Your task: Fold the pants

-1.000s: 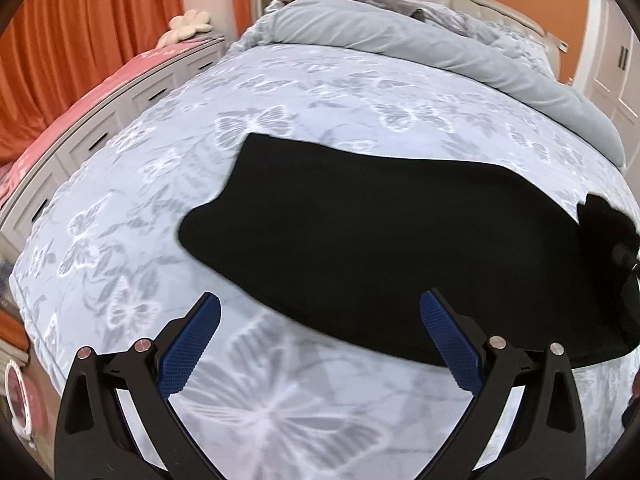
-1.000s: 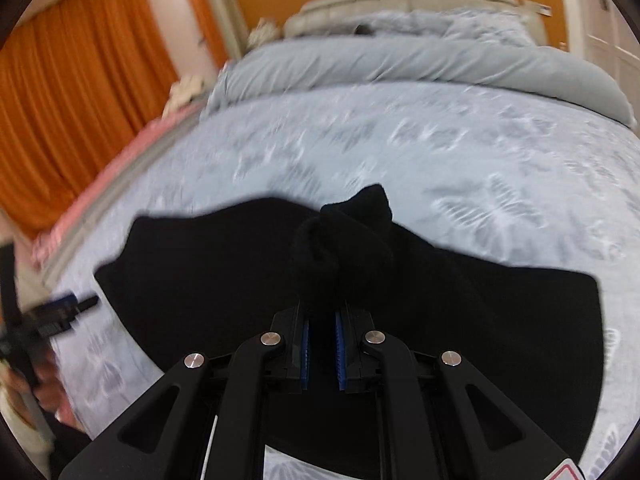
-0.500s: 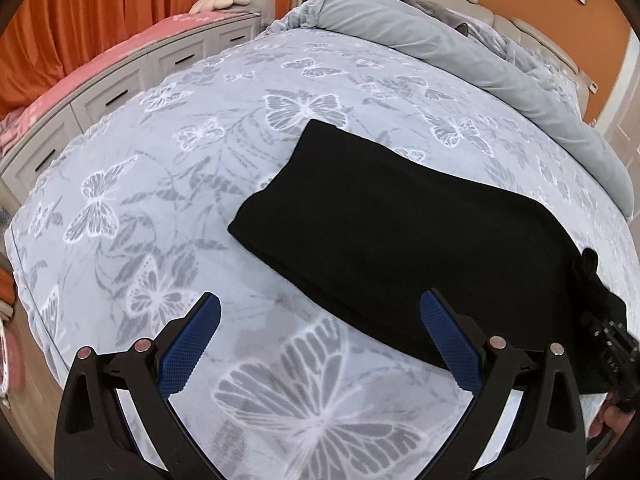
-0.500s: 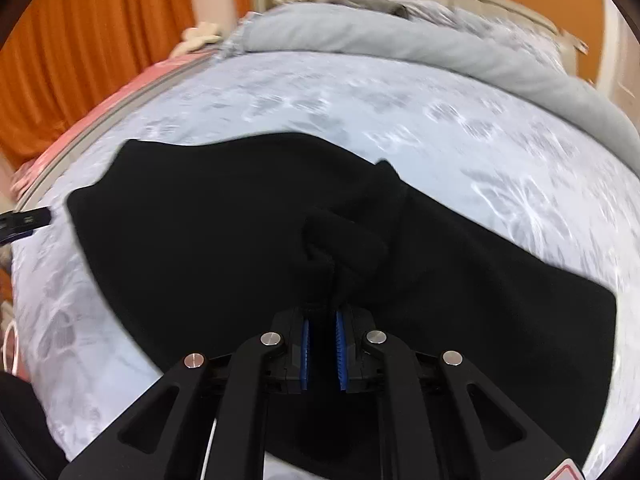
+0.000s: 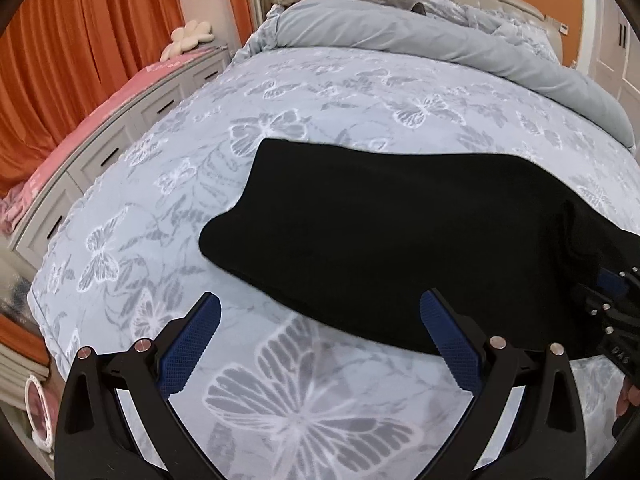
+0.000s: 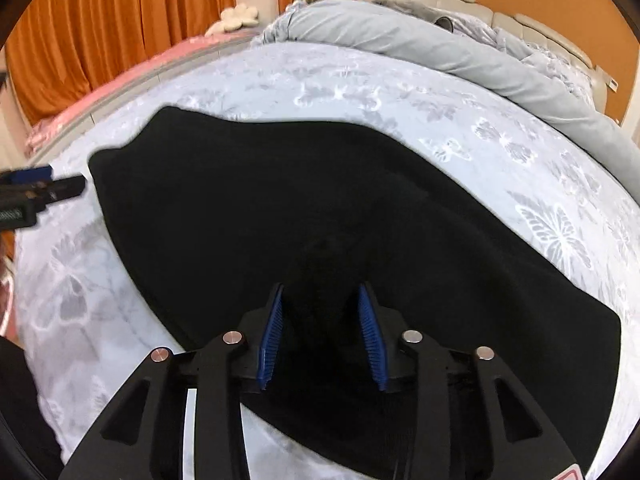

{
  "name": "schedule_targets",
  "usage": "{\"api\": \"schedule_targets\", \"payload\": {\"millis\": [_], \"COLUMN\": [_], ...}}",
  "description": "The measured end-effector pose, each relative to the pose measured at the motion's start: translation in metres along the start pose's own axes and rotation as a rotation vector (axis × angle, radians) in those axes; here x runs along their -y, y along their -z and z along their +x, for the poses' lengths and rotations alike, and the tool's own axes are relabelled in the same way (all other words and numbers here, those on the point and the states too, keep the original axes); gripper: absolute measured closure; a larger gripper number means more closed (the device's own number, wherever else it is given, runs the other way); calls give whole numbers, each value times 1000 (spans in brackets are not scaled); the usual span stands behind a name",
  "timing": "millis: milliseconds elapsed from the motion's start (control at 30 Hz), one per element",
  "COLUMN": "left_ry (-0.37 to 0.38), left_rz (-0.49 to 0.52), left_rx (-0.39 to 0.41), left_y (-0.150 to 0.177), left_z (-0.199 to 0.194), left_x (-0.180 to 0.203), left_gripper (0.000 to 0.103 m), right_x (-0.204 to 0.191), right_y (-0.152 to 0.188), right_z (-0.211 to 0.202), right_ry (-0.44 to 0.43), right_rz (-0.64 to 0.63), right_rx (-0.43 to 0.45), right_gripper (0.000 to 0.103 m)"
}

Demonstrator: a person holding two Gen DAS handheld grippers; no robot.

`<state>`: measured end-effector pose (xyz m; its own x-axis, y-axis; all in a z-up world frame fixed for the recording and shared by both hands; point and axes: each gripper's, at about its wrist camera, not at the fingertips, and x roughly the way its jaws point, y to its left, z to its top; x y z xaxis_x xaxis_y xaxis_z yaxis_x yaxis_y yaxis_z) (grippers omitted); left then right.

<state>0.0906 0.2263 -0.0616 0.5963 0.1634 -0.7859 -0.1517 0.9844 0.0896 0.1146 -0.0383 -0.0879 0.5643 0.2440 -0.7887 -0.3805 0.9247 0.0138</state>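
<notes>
Releasing the folded pants [image 6: 320, 208] near the bed's [image 5: 360, 80] foot edge.
Right gripper [image 6: 322, 320], jaws opening around cloth, risked snagging and dragging the fold; left gripper [image 5: 320, 336] gaped empty.

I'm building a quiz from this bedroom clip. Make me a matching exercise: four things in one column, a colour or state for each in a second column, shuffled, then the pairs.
Things:
1. pants
2. curtains
3. left gripper
4. rolled duvet

Colour or state:
A. plain grey, bunched near the headboard
B. jaws wide open, over the bedspread
C. black, lying flat on the bed
D. orange

Pairs: 1-C, 2-D, 3-B, 4-A
</notes>
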Motion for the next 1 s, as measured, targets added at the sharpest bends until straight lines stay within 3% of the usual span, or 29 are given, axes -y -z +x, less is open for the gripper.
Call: {"api": "schedule_targets", "payload": {"millis": [67,200,267,300,333,400,467,500,533,600,700,833,967,1000], "left_ry": [15,35,25,21,20,20,37,45,61,70,76,119,287,260], "left_rz": [-35,-76,-67,-58,-53,-53,-98,-124,-171,-260,-353,-424,-527,-554], "left_rx": [-28,-42,-39,-40,-42,-52,-66,-75,-86,-102,-114,-135,-275,-278], "left_y": [1,3,3,2,2,2,-1,-2,-4,-8,-10,-13,-10,-9], "left_z": [4,6,7,9,10,13,17,19,23,31,40,58,99,104], "left_x": [-8,-17,-16,-14,-14,-17,-32,-39,-53,-76,-98,-102,-90,-86], "left_gripper": [5,5,5,5,5,5,5,5,5,5,5,5,9,11], "right_x": [-7,-19,-21,-22,-23,-26,-24,-18,-12,8,40,78,104,107], "right_y": [-1,-17,-19,-17,-13,-14,-20,-22,-21,-16,0,23,37,41], "right_z": [5,-8,3,17,25,14,-10,-32,-46,-76,-102,-109,-113,-115], "right_ry": [15,14,-3,-10,-9,-6,-34,-28,-19,20,144,352,399,398], "right_rz": [-4,-7,0,-1,-4,-8,-4,16,39,103,166,211,253,265], "right_rx": [7,70,52,8,-8,20,30,75,100,143,170,115,78,76], "right_gripper": [89,89,87,79,78,70,69,63,50,39,37,34,33,31]}}
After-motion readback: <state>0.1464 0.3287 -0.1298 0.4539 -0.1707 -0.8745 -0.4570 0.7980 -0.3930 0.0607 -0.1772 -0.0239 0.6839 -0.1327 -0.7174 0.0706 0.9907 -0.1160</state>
